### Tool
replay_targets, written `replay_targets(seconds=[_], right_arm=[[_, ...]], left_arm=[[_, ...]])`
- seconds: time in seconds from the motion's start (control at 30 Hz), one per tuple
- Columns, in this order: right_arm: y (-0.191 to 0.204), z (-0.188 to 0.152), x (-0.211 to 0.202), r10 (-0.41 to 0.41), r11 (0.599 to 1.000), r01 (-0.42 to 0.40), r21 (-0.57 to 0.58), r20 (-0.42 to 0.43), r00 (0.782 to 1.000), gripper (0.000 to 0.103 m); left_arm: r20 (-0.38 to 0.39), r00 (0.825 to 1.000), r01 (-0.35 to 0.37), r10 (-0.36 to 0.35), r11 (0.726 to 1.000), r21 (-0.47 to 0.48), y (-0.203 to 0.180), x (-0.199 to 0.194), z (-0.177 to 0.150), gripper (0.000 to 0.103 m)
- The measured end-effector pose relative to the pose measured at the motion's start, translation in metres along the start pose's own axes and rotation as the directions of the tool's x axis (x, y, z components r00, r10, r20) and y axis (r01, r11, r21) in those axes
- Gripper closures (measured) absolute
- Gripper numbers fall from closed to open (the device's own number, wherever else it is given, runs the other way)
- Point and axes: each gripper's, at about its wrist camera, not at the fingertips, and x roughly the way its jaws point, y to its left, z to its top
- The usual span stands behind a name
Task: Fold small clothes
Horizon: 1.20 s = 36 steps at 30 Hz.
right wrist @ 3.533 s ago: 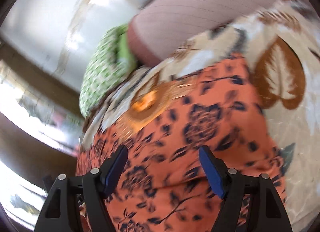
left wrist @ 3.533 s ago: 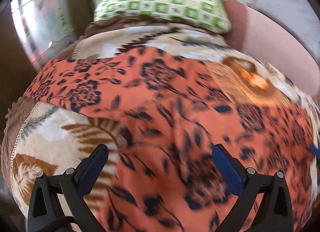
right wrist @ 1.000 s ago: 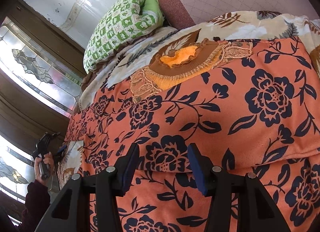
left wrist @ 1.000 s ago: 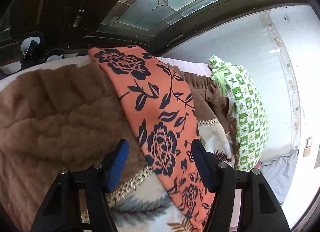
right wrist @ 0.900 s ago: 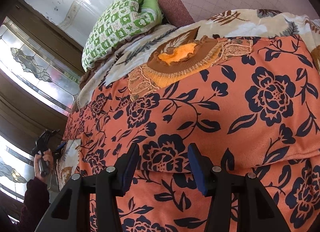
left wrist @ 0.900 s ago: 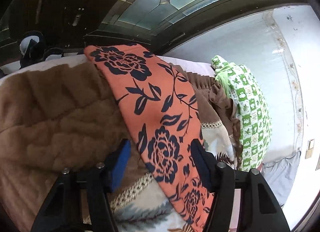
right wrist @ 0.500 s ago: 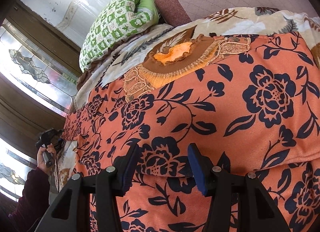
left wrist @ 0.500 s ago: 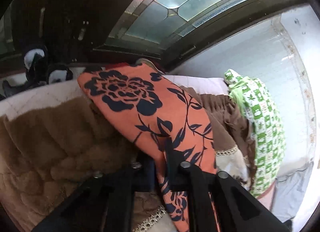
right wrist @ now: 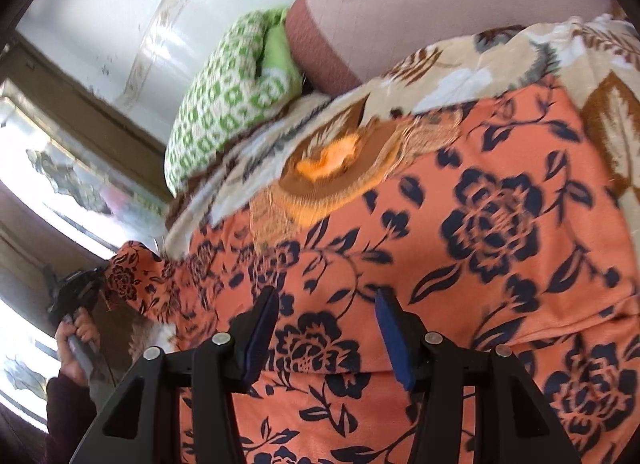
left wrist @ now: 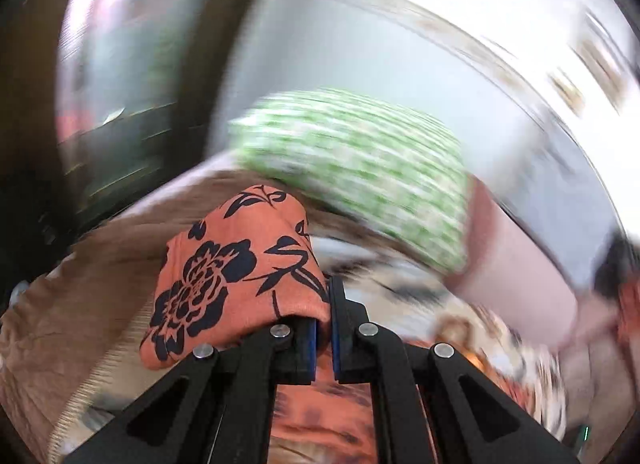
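Bed blanket (right wrist: 460, 75) blurs leftward; right view shows hand (right wrist: 76, 340).

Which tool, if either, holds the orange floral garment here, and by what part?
The left tool is shut on the orange floral garment at its bunched end. The right tool stands open over it, holding nothing.

Both handheld grippers share one build: matte black plastic frames with triangular cut-outs in the arms and round silver screw heads at the pivots. The left gripper (left wrist: 323, 328) carries thin blue pads on the inner faces of its two fingers, with four silver screws across its linkage. The right gripper (right wrist: 326, 330) has longer blue pads (right wrist: 394, 338) lining each black finger. At the lower left of the right wrist view, the person's left hand (right wrist: 76, 338) emerges from a dark maroon sleeve (right wrist: 66, 404).
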Motion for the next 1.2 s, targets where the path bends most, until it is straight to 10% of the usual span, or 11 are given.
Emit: replay_targets(seconds=[0.27,0.33,0.43,0.5,0.6,0.77,0.87,1.07,1.2], right_arm=[[-0.04,0.024,-0.048,0.009,0.992,-0.025,0.123,0.129,0.992,0.049],[-0.053,0.031,-0.059,0.008,0.986,-0.035,0.161,0.161,0.987,0.049],[-0.074,0.039,-0.075,-0.006,0.975,-0.041,0.218,0.208,0.978,0.049],[-0.087,0.043,-0.083,-0.011,0.965,-0.049,0.257,0.227,0.974,0.048],[-0.097,0.046,-0.088,-0.008,0.954,-0.065,0.294,0.242,0.97,0.042],[-0.095,0.049,-0.084,-0.011,0.96,-0.056,0.273,0.237,0.971,0.042],[-0.079,0.045,-0.07,0.004,0.978,-0.045,0.206,0.192,0.981,0.042],[0.001,0.025,-0.036,-0.07,0.987,0.083,-0.134,0.101,0.992,0.042],[0.064,0.001,-0.005,-0.189,0.888,0.21,-0.41,0.092,0.978,0.042]], left_arm=[[-0.223,0.966,0.197,-0.13,0.93,0.309,-0.206,0.036,-0.103,0.098],[-0.29,0.948,0.23,-0.132,0.913,0.337,-0.241,0.055,-0.139,0.098],[-0.479,0.87,0.314,-0.113,0.877,0.364,-0.285,0.092,-0.203,0.091],[-0.503,0.864,0.276,-0.012,0.846,0.455,-0.303,0.103,-0.238,0.076],[-0.448,0.894,0.236,0.023,0.825,0.513,-0.301,0.09,-0.259,0.05],[-0.288,0.956,0.178,-0.053,0.886,0.429,-0.252,0.04,-0.227,0.036],[-0.123,0.991,0.005,0.047,0.92,0.392,-0.21,0.02,-0.202,0.029],[-0.16,0.945,-0.249,0.286,0.943,0.219,-0.127,0.055,-0.173,0.029],[-0.197,0.925,-0.303,0.325,0.943,0.137,-0.094,0.067,-0.164,0.029]])
